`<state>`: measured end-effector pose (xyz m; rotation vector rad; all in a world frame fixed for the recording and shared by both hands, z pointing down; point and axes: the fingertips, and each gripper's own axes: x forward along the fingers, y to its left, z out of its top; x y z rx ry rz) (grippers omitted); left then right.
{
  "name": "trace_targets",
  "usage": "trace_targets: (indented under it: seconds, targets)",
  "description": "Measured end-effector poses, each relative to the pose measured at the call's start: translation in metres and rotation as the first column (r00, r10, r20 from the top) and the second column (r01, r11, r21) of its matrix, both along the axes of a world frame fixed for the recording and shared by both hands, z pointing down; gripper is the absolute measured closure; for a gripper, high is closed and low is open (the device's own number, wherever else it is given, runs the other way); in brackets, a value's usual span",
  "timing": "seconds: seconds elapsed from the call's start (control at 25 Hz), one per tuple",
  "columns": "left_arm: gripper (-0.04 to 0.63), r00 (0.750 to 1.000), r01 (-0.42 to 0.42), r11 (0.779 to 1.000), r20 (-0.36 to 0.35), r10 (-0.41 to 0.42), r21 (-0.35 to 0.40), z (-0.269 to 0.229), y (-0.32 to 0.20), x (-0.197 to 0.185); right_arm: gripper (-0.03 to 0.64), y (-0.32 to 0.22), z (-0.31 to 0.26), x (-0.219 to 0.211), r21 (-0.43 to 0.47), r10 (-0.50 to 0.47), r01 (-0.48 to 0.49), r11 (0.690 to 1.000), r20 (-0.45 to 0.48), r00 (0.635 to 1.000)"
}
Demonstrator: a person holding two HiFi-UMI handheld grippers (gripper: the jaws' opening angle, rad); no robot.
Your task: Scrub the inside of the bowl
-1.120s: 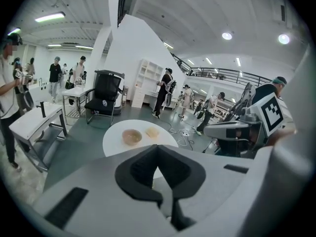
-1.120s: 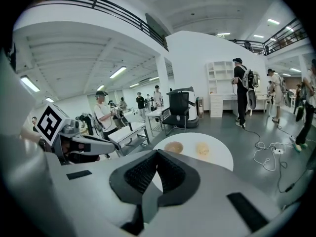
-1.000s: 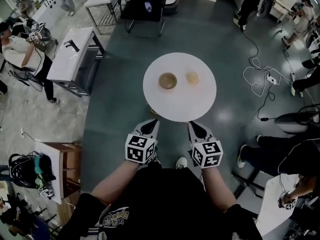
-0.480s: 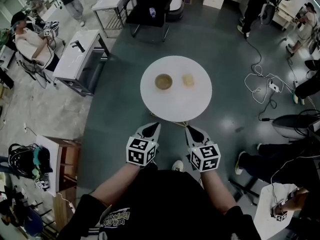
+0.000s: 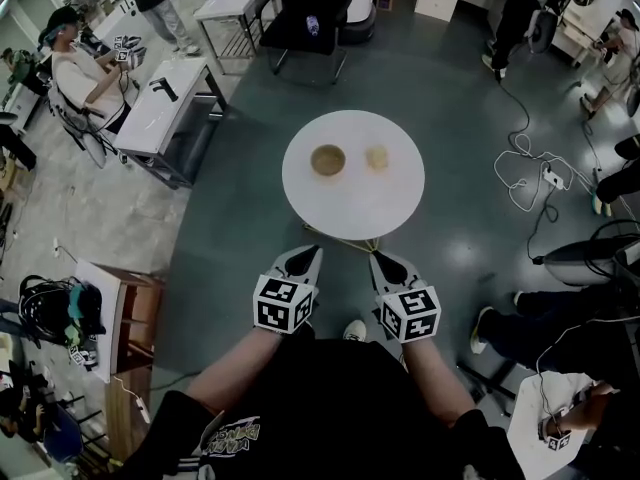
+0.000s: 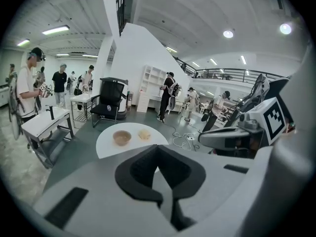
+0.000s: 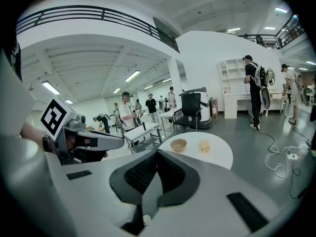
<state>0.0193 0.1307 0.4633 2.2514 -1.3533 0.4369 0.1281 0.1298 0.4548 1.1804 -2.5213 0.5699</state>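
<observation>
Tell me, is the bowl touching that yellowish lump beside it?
Apart. The head view shows bare white table between the bowl and the yellowish lump.

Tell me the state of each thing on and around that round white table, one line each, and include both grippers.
bowl: upright on the table, looks empty, untouched.
yellowish pad: lying flat to the right of the bowl, apart from it, not held.
round table: standing, its near half bare.
left gripper: shut, empty, short of the table's near edge.
right gripper: shut, empty, short of the table's near edge.
</observation>
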Motion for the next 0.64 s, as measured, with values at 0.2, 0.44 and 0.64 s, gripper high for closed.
trace_targets:
  seconds: [0.2,0.44,0.64]
  targets:
    - [0.589,1.0,0.009,1.0,0.005,-0.009,0.012,-0.002,0.007,0.005,0.597,0.007,0.0,0.005,0.007,-0.01,0.01,1.0,0.002,1.0]
    - [0.589,1.0,0.009,1.0,0.004,-0.009,0.01,-0.001,0.016,0.008,0.597,0.014,0.002,0.006,0.007,-0.016,0.016,1.0,0.003,1.0]
    - [0.589,1.0,0.016,1.0,0.003,-0.016,0.01,-0.001,0.018,0.007,0.597,0.015,0.002,0.005,0.009,-0.026,0.026,1.0,0.0,1.0]
